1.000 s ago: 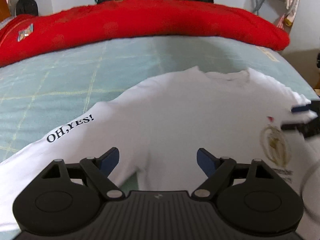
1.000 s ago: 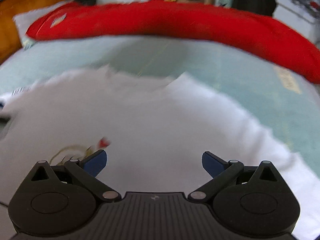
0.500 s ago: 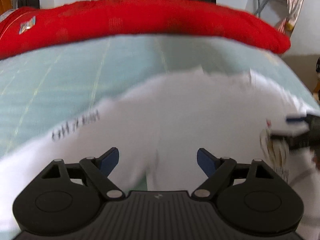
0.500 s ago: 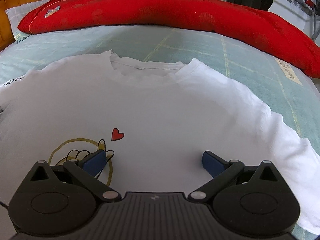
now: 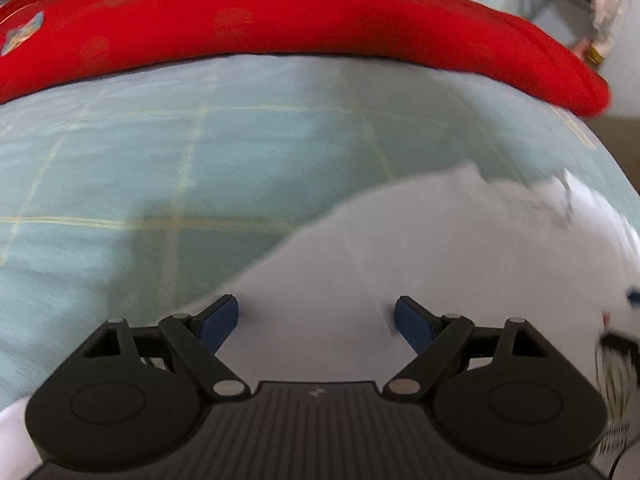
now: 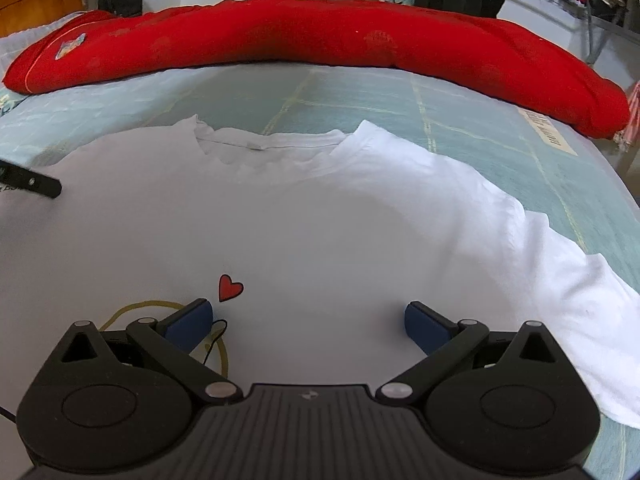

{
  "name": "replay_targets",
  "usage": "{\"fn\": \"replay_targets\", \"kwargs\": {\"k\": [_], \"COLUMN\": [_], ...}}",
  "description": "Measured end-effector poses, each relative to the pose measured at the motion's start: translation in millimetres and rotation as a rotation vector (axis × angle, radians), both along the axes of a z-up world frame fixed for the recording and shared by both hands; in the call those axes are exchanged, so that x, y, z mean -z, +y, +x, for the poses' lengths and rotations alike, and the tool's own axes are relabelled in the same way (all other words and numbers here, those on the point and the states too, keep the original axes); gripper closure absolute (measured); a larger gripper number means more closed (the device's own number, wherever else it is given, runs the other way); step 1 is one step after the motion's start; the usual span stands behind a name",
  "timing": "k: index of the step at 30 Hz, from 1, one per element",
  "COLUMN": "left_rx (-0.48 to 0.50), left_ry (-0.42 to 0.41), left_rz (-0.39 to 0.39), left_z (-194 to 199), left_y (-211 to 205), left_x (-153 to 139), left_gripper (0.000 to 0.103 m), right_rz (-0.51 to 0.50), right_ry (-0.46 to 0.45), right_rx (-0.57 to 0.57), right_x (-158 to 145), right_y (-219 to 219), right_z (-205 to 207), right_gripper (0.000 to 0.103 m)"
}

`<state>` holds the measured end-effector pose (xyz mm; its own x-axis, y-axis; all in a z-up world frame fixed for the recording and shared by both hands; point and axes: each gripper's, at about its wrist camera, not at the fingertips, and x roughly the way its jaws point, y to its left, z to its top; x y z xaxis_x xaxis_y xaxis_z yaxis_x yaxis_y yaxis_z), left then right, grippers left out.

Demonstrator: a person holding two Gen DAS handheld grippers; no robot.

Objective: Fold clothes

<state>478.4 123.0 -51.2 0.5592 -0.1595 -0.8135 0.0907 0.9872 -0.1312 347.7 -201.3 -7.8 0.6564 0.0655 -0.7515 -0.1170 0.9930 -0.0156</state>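
Observation:
A white T-shirt lies spread flat on the bed, collar toward the far side, with a small red heart and a yellow ring print on its chest. My right gripper hangs open just above the chest, nothing between its blue pads. In the blurred left wrist view my left gripper is open over the T-shirt near its left shoulder and sleeve edge, holding nothing. A dark part of the left gripper shows at the left edge of the right wrist view.
A pale blue checked bedsheet covers the bed. A long red quilt lies rolled along the far side. Behind it are hanging clothes and a wooden headboard at far left. The bed's right edge drops off near the sleeve.
My left gripper has swept leftward over the shirt toward the sleeve edge, so more bedsheet fills its view. The right gripper has settled and its view has sharpened; both stay open.

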Motion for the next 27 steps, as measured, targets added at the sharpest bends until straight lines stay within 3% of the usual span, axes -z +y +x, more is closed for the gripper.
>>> {"fn": "replay_targets", "kwargs": {"k": [2, 5, 9, 12, 18, 23, 27], "left_rx": [0.0, 0.094, 0.219, 0.212, 0.118, 0.099, 0.033], "left_ry": [-0.005, -0.04, -0.016, -0.024, -0.05, -0.036, 0.027], "left_rz": [-0.016, -0.08, -0.132, -0.103, -0.151, -0.154, -0.076], "left_z": [2, -4, -1, 14, 46, 11, -32], "left_y": [-1, -19, -48, -58, -43, -22, 9], "left_x": [-10, -24, -11, 4, -1, -29, -36], "left_gripper": [0.019, 0.018, 0.018, 0.018, 0.019, 0.018, 0.018], "right_rz": [-0.001, -0.006, -0.013, -0.015, -0.023, -0.039, -0.058], "right_ry": [0.006, 0.018, 0.037, 0.049, 0.054, 0.077, 0.119], "right_rx": [0.011, 0.025, 0.039, 0.046, 0.069, 0.088, 0.096], "right_x": [-1, -1, -1, -1, -1, -3, -11], "right_y": [1, 3, 4, 5, 8, 13, 16], "right_z": [1, 4, 7, 10, 12, 16, 21], "right_gripper": [0.0, 0.0, 0.0, 0.0, 0.0, 0.0, 0.0]}}
